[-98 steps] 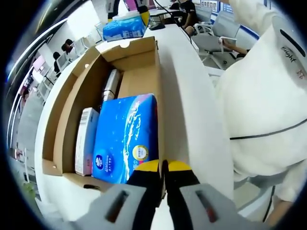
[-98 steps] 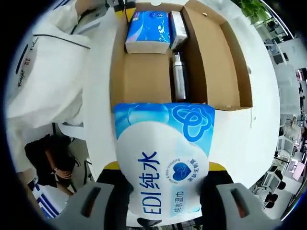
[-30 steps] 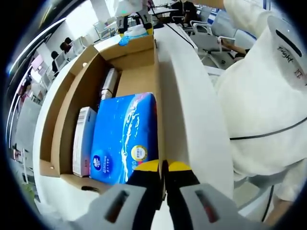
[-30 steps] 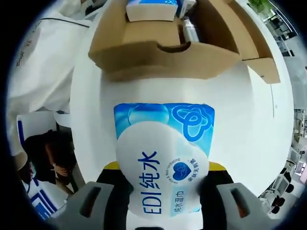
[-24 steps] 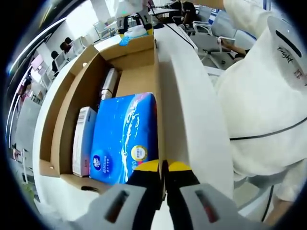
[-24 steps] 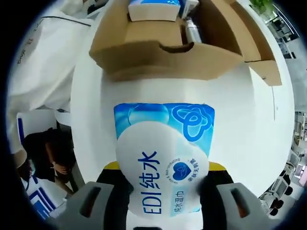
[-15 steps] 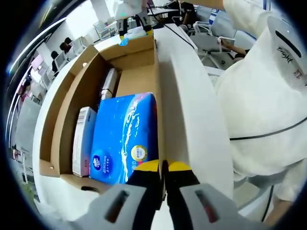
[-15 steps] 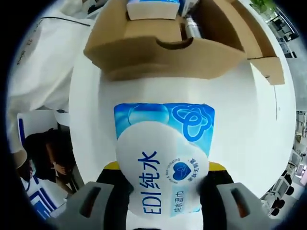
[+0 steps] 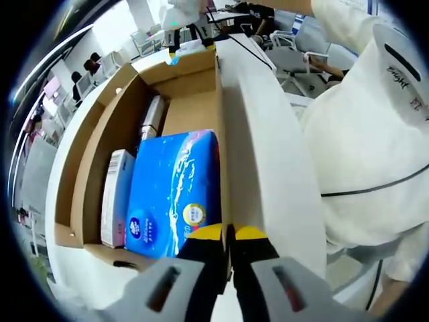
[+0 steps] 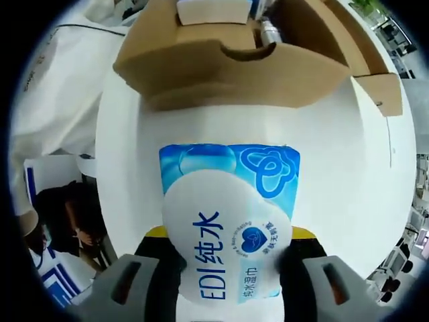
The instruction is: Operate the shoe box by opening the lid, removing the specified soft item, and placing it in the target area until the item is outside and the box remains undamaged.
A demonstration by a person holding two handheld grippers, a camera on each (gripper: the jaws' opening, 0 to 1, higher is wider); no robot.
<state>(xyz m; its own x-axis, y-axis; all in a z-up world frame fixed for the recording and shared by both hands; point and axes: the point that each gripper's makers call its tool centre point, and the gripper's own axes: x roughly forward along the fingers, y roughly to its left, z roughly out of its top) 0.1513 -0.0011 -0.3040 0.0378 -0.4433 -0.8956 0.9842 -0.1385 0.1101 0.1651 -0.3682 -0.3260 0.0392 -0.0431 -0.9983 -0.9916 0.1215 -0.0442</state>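
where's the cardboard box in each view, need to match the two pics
Left gripper view: the cardboard box runs from bottom centre up to the top, open, left of a person in white.
Right gripper view: the box lies across the top, its end wall facing the camera, beyond the wipes pack.
Shared landmark: the silver bottle inside the box, at top centre in the right gripper view.

In the right gripper view, the wet-wipe pack [image 10: 231, 221] covers the right gripper [image 10: 231, 268]'s jaw tips and the gap between them, and its lower end runs behind the gripper body. Beyond the pack, the shoe box [image 10: 234, 64]'s near wall hides most of its inside. In the left gripper view, the blue tissue pack [image 9: 175, 191]'s near end sits behind the left gripper [image 9: 228, 236], and the small print on the white carton [image 9: 112, 198] beside it is unreadable.
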